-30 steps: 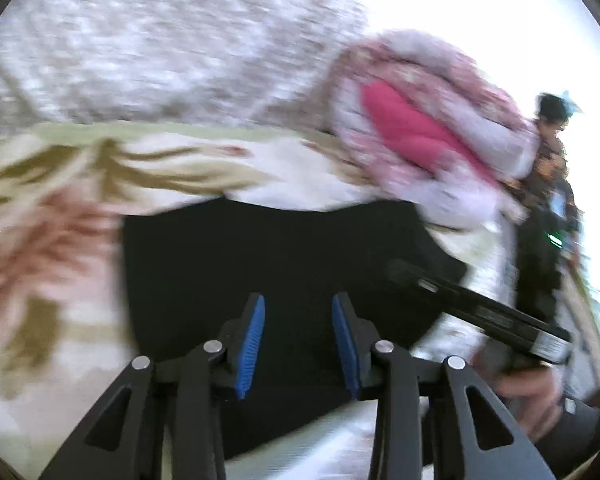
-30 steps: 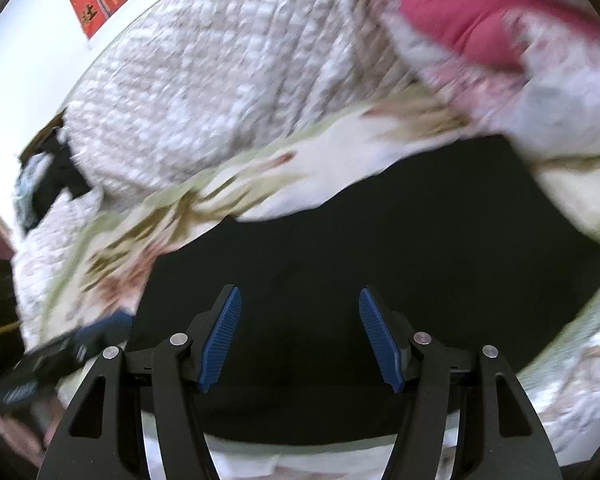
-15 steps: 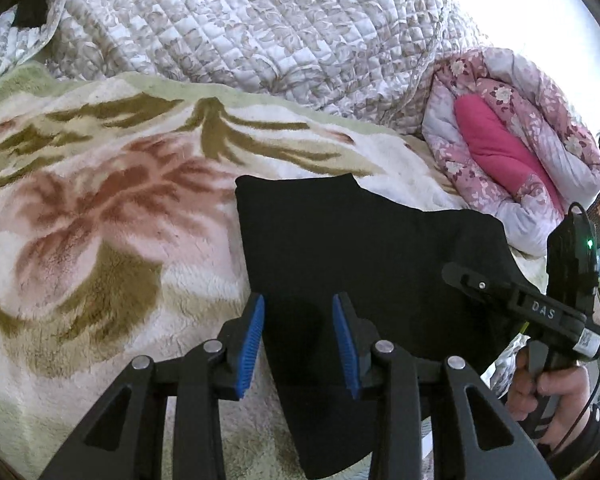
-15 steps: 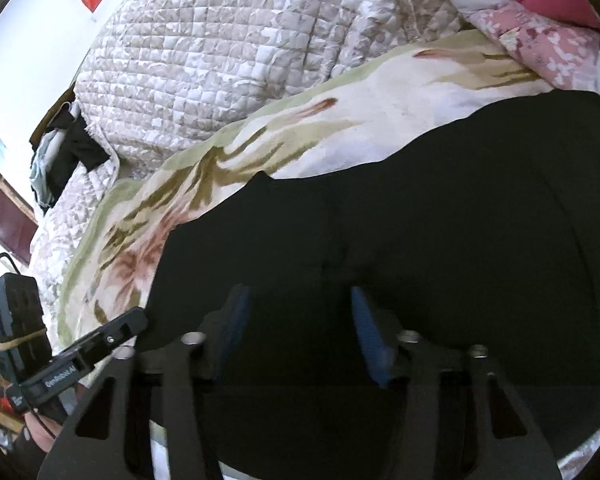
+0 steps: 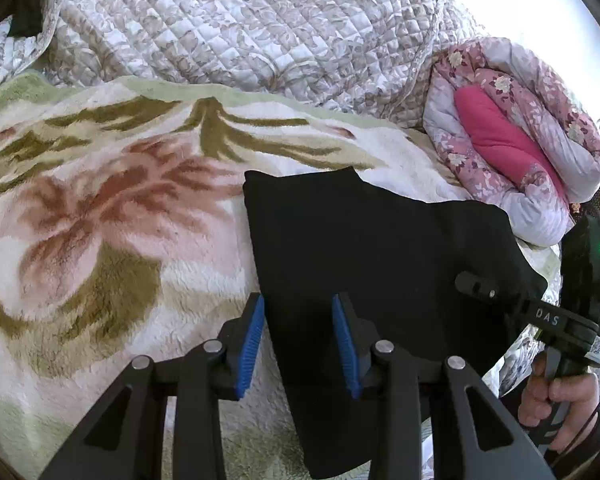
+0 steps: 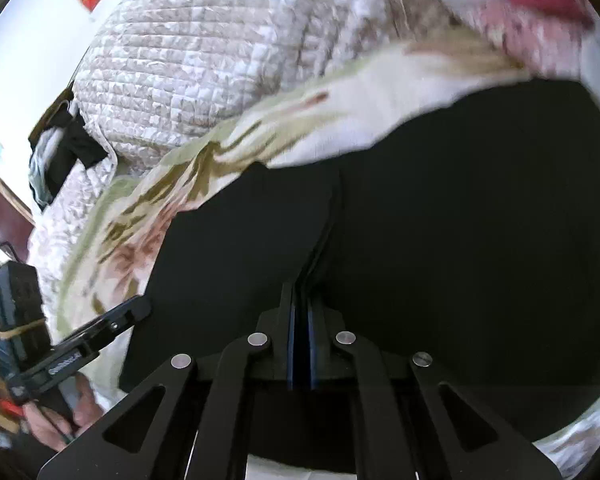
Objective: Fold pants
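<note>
Floral blanket [image 5: 100, 240] under black pants [image 5: 372, 248]; right gripper [image 6: 300, 320] jaws pinching fold.

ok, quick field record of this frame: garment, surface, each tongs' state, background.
garment: black pants, lying flat
surface: floral plush blanket
left tongs: open, pads apart over the pants' left edge, not pinching
right tongs: shut, pinching a ridge of the pants fabric
background: quilted bedspread; rolled pink floral quilt to the right
</note>
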### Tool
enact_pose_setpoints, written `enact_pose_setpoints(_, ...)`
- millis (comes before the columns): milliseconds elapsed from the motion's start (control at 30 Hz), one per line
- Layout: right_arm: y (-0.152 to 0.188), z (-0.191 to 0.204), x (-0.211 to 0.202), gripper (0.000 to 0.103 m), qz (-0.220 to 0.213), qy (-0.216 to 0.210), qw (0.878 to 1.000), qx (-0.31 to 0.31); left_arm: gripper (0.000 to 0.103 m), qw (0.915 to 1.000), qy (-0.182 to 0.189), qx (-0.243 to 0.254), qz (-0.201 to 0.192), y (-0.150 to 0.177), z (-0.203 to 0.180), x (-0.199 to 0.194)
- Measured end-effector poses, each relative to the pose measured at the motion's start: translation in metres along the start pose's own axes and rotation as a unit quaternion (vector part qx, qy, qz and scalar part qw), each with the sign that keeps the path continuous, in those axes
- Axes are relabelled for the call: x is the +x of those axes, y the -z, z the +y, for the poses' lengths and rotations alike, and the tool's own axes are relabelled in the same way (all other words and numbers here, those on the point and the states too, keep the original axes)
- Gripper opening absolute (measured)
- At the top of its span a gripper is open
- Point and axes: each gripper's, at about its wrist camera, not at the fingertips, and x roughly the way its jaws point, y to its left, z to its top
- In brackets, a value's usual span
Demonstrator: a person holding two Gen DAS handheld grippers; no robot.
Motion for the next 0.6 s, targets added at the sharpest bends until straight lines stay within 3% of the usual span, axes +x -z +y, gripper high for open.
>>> enact_pose_setpoints(267, 0.001, -0.003, -0.002, 0.005, 0.002, 0.017, 1.000, -0.005, 0.038, 0.9999, -0.005, 0.010, -0.009, -0.001, -0.004, -0.005)
enact_pose_setpoints(433, -0.002, -0.005, -0.021, 0.005, -0.042, 0.080, 0.996, -0.022, 0.038, 0.9997, -0.009, 0.012, -0.018, -0.003, -0.004, -0.010)
enact_pose_setpoints(533, -0.004, 0.005, -0.027, 0.005, -0.059, 0.038, 0.997, -0.042, 0.038, 0.9996, -0.001, 0.018, -0.023, -0.003, -0.007, -0.013)
enact_pose_setpoints(600, -0.001, 0.014, -0.012, 0.005, -0.027, 0.018, 0.998, -0.062, 0.038, 0.9994, 0.006, 0.026, -0.021, 0.000, -0.012, -0.012)
